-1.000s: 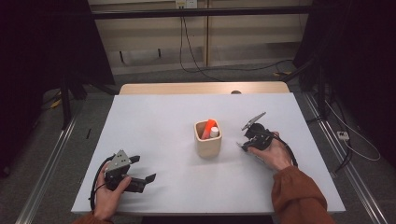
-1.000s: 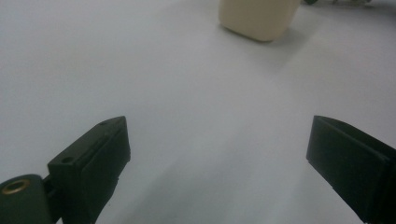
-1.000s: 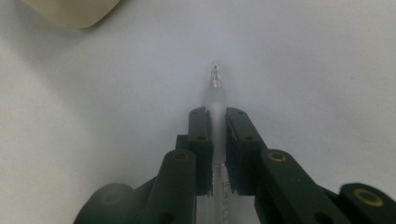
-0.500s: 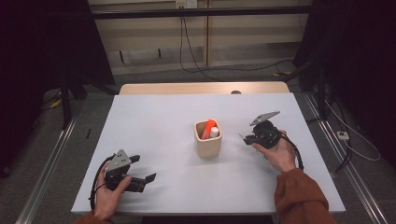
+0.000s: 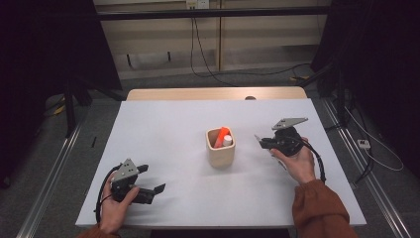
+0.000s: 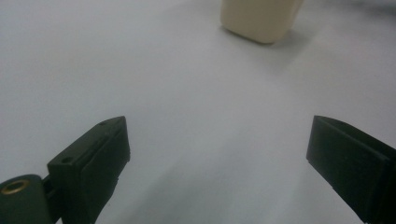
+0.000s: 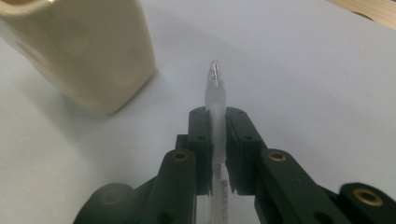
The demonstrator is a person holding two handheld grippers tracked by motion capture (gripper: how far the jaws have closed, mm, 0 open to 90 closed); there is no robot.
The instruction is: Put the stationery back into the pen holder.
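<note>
- Room: dark all round, pale wall panels at the back w/ cables hanging down and trailing over the grey floor; metal rails on the floor either side of the table.
- Table: white top, w/ a strip of bare wood along the far edge.
- Right arm: rust-orange sleeve comes in bottom right, hand palm-up, well right of the cup.
- Left hand low at the near-left corner, wrapped round its tool, cable looping beside it.
- Cup: beige, squarish, stands upright mid-table; an orange-capped item and a white-capped one stick up inside.
- Right gripper: grey three-cornered plate on top, jaws aimed left toward the cup. Jaws clamped tight on a frosted clear pen, tip poking out past them, just beside the cup's base but apart from it.
- Left gripper: lies near the table's front edge, jaws spread wide w/ nothing between them, only bare tabletop; cup well ahead of it.
- Hard to make out: pen is too small to pick out from above; its rear end is hidden under the jaws. What the two capped items in the cup are, can't tell.
</note>
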